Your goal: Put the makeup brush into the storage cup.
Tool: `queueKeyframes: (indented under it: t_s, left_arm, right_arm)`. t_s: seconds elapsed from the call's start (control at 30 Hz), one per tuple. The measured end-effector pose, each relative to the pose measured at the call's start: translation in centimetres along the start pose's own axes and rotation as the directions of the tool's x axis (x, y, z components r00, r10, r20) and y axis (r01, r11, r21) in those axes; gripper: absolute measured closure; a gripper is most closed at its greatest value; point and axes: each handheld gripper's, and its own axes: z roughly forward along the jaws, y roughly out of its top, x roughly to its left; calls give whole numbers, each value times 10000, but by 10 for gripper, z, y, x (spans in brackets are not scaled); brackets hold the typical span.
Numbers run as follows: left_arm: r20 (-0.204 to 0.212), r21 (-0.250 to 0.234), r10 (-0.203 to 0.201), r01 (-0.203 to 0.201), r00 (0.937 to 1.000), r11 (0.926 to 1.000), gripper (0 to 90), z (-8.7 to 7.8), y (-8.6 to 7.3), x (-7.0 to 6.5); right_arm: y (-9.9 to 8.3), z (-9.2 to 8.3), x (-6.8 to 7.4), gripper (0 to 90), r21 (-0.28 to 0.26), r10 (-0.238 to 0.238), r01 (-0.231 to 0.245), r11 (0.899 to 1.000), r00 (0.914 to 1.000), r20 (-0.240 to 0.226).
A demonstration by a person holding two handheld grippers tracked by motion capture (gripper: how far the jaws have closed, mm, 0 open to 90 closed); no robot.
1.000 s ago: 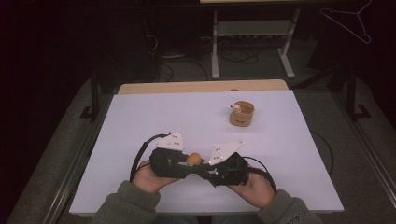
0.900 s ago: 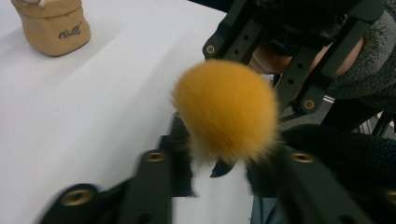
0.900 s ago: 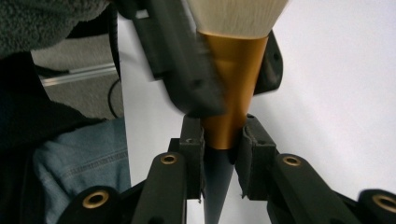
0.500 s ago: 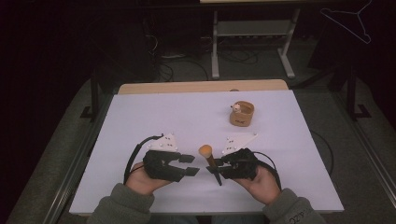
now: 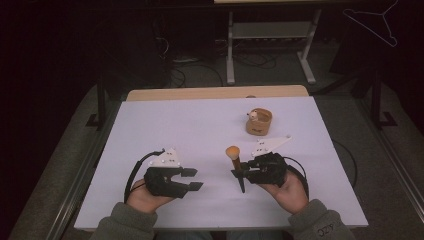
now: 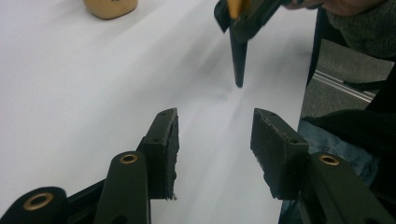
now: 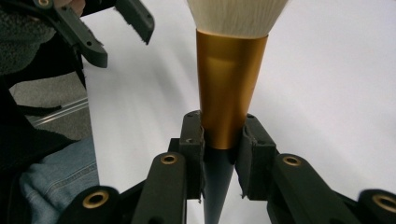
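high view puts the white table (image 5: 165, 125) across most of the frame, and i work at its near edge with a hand on each tool. my left gripper (image 5: 192, 179) sits low at the near left, resting close to the sheet; its jaws have just been opening and now stand spread with only bare table between them, which the left gripper view confirms. my right gripper (image 5: 239, 171) is well apart from it at the near right, jaws pinched onto the makeup brush (image 5: 235, 162). right gripper view shows both pads (image 7: 194, 149) pressing the gold ferrule (image 7: 229, 88) just above where the black handle (image 7: 215, 186) tapers away, with the pale bristles (image 7: 238, 14) fanning out beyond. seen from above, the brush stands near upright, rounded head up, black point down toward the table. farther back and to the right sits a small tan cup (image 5: 259, 121), untouched, well clear of both grippers.
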Motion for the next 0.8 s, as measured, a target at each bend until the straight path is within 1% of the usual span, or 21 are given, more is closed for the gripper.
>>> queueKeyframes:
  t_s: [0.07,0.1,0.17,0.2,0.27,0.33,0.37,0.43,0.53,0.57,0.63,0.67,0.7,0.73,0.77,0.8]
  left_arm:
    - [-56,-77,-22,22,10000,10000,510,0,-3,1]
    - [-90,-95,-115,114,9999,9999,510,0,-5,1]
    - [-137,-104,-97,96,9999,9999,508,-1,-7,2]
    - [-152,-163,-186,183,9997,9997,507,-1,-9,2]
    - [-250,-140,-203,199,9995,9997,502,-1,-12,3]
    - [-287,-113,-208,205,9994,9997,499,-2,-15,5]
    - [-367,-95,-167,164,9992,9998,498,-2,-16,6]
    - [-439,-110,-220,215,9988,9997,495,-3,-19,7]
    - [-547,-43,-136,134,9984,9999,493,-4,-21,8]
    - [-609,-72,-194,190,9980,9998,491,-4,-22,8]
    - [-650,-37,-199,197,9977,9998,488,-4,-24,10]
    - [-674,24,-117,119,9977,9999,487,-5,-24,11]
    - [-693,-16,-128,127,9975,9999,485,-5,-25,11]
    - [-728,5,-83,83,9973,10000,483,-6,-26,12]
    - [-742,-57,-175,172,9971,9998,483,-7,-27,12]
    - [-767,-43,-161,158,9969,9999,482,-7,-27,13]
  right_arm:
    - [0,-2,-3,729,-43,58,-58,10000,10000,7]
    - [0,-2,-4,730,-88,24,-23,10000,10000,71]
    - [1,-4,-8,730,-100,0,2,10000,9999,160]
    - [1,-5,-9,730,-98,-14,16,10000,9998,178]
    - [3,-8,-12,730,-148,113,-110,9998,9997,206]
    - [4,-10,-14,729,-167,158,-154,9997,9996,244]
    - [5,-10,-17,730,-190,105,-99,9998,9994,316]
    - [7,-13,-19,730,-207,277,-271,9994,9992,283]
    - [9,-15,-25,729,-213,276,-268,9994,9989,388]
    - [9,-16,-26,730,-258,258,-248,9994,9988,411]
    - [12,-18,-28,730,-274,416,-406,9988,9984,379]
    - [13,-19,-29,730,-275,418,-407,9988,9983,405]
    - [14,-19,-31,730,-309,399,-386,9988,9983,429]
    - [16,-20,-32,729,-331,509,-496,9982,9978,414]
    - [17,-21,-33,730,-366,548,-532,9979,9975,440]
    - [18,-22,-35,730,-406,520,-501,9979,9976,460]
